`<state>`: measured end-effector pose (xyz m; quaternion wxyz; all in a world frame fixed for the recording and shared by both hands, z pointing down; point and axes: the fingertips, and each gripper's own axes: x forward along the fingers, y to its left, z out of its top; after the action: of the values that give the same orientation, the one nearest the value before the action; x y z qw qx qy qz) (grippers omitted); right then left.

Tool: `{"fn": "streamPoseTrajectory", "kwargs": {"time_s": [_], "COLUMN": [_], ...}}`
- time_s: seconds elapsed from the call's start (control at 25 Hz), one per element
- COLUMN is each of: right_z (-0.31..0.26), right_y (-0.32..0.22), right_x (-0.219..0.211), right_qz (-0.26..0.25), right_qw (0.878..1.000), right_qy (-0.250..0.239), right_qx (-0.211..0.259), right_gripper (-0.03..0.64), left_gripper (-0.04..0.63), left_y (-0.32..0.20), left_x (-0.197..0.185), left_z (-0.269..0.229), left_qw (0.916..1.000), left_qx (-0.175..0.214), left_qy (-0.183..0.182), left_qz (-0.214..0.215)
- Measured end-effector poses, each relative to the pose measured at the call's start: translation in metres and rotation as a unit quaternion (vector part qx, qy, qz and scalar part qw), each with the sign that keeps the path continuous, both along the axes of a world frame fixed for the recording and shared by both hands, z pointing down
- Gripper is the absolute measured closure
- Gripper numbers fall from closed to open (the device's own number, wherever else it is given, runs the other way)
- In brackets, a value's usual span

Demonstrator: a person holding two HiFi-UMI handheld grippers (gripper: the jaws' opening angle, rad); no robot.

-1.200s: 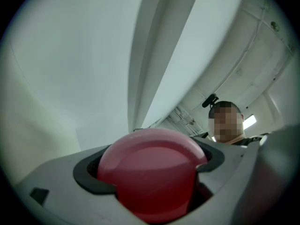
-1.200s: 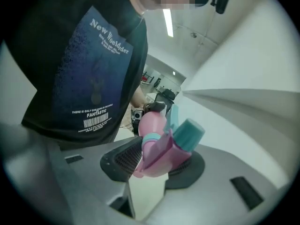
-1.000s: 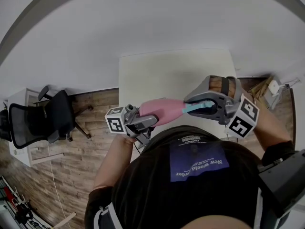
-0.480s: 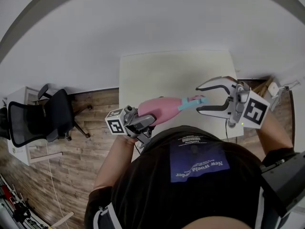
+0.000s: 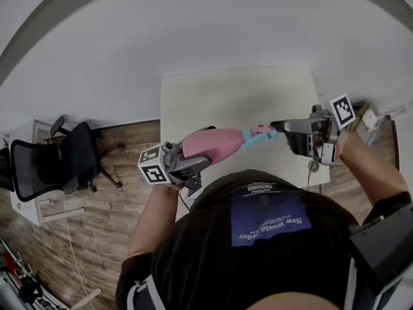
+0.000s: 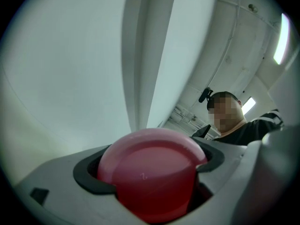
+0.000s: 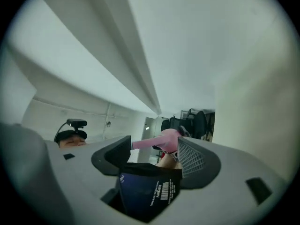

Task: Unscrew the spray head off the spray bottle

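A pink spray bottle [image 5: 210, 143] lies level in the air over the near edge of the white table [image 5: 219, 95]. My left gripper [image 5: 192, 163] is shut on its body; in the left gripper view the bottle's round base [image 6: 152, 182] fills the space between the jaws of that gripper [image 6: 151, 156]. The teal and pink spray head [image 5: 259, 135] points right. My right gripper [image 5: 288, 133] sits just past the nozzle tip, off the head, jaws opening. In the right gripper view the jaws of the gripper [image 7: 152, 154] stand apart with the bottle [image 7: 161, 138] beyond them, untouched.
A black office chair [image 5: 55, 163] and a white cabinet [image 5: 22, 137] stand on the wooden floor at the left. Cardboard and small white items [image 5: 369, 118] lie right of the table. The person's dark shirt [image 5: 268, 237] fills the lower view.
The right gripper has let go of the spray head, opened, drawn back to the right and rolled over. The bottle stays in the left gripper, shifted slightly left.
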<state>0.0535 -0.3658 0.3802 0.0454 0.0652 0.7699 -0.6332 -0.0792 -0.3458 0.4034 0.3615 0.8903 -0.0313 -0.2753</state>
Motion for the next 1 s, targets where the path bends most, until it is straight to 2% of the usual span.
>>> {"fn": "streamPoseTrajectory", "kwargs": {"time_s": [0.12, 0.32, 0.48, 0.76, 1.0], "right_z": [0.005, 0.015, 0.016, 0.019, 0.018], "right_y": [0.004, 0.009, 0.015, 0.02, 0.026], "right_x": [-0.015, -0.029, -0.033, -0.032, -0.034], "right_qz": [-0.016, -0.041, -0.064, -0.078, -0.105], "right_qw": [0.999, 0.996, 0.994, 0.992, 0.988], "right_qy": [-0.014, -0.011, -0.006, 0.001, -0.012], "right_qx": [-0.05, -0.08, -0.091, -0.102, -0.109], "right_gripper": [0.328, 0.328, 0.328, 0.328, 0.328], "left_gripper": [0.1, 0.1, 0.1, 0.1, 0.101], "left_y": [0.003, 0.006, 0.007, 0.014, 0.015], "left_x": [-0.003, -0.002, -0.001, 0.0, -0.001], "left_z": [0.002, 0.006, 0.007, 0.004, -0.001], "left_qw": [0.9997, 0.9984, 0.9967, 0.9882, 0.9813], "left_qx": [0.015, 0.03, 0.046, 0.109, 0.156], "left_qy": [-0.018, -0.046, -0.064, -0.098, -0.105], "left_qz": [-0.002, -0.01, -0.02, -0.046, -0.043]}}
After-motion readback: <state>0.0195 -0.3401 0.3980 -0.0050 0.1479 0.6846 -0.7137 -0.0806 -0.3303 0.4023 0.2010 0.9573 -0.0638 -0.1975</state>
